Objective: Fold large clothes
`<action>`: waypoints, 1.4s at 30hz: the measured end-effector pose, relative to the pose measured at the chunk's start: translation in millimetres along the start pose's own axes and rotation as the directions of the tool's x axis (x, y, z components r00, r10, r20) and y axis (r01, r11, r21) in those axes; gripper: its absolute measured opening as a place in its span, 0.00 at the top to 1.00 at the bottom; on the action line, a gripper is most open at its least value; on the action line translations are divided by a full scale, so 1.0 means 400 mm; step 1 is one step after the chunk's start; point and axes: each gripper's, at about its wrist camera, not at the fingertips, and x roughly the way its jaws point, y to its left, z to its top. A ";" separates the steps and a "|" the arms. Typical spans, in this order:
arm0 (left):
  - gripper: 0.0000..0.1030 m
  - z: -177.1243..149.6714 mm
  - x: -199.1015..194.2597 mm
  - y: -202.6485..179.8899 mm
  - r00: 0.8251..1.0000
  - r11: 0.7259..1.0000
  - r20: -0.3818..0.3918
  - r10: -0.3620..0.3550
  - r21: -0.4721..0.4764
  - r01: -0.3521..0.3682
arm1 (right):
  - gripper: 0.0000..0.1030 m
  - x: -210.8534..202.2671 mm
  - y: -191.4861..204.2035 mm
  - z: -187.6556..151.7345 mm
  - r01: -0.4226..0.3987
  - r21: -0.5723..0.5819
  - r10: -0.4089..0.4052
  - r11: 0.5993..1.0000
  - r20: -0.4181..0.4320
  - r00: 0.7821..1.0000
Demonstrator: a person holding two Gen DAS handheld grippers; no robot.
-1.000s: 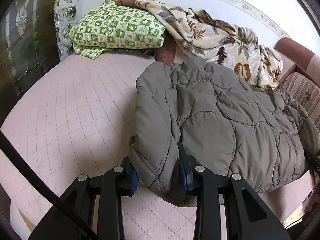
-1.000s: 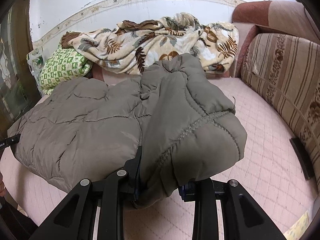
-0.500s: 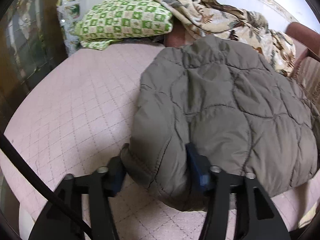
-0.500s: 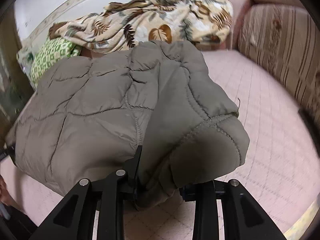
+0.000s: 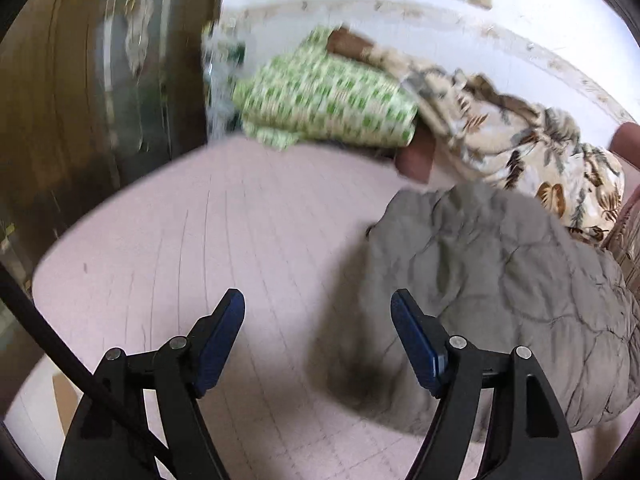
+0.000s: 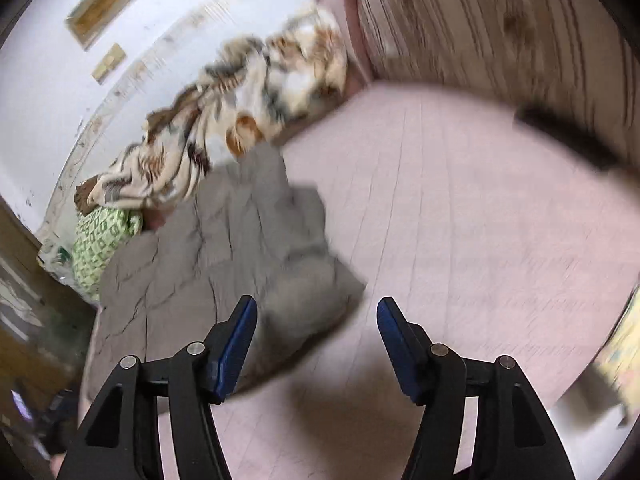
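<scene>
We see both grippers, left and right, with jaws just opened wide and empty; the grey quilted jacket lies folded on the pink bed, lower right.

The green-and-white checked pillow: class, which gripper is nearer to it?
Left. The left gripper faces the green-and-white checked pillow across bare pink quilted bedcover; the right gripper has the grey quilted jacket between.

1. Left hand-held gripper: matte black angular arms, blue ribbed pads, silver screw heads.
2. A thin black cable crosses its left arm.
3. Right hand-held gripper: the same black frame, blue pads, silver screws.
</scene>
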 end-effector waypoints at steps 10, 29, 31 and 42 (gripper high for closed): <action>0.27 -0.068 0.038 -0.288 0.987 0.938 -0.074 -0.141 0.308 0.157 | 0.53 0.110 0.229 -0.011 -0.004 -0.361 0.008 0.932 0.010 1.000; 0.21 -0.114 0.011 -0.311 0.986 0.927 0.032 -0.162 0.349 0.141 | 0.49 0.103 0.283 -0.081 -0.004 -0.474 0.059 0.880 0.100 0.993; 0.21 -0.124 0.004 -0.327 0.984 0.914 0.034 -0.173 0.378 0.148 | 0.49 0.114 0.320 -0.104 -0.055 -0.496 0.101 0.867 0.066 0.993; 0.19 -0.141 0.054 -0.339 0.984 0.912 -0.055 -0.170 0.370 0.178 | 0.38 0.212 0.448 -0.192 -0.105 -0.598 0.111 0.795 -0.026 0.993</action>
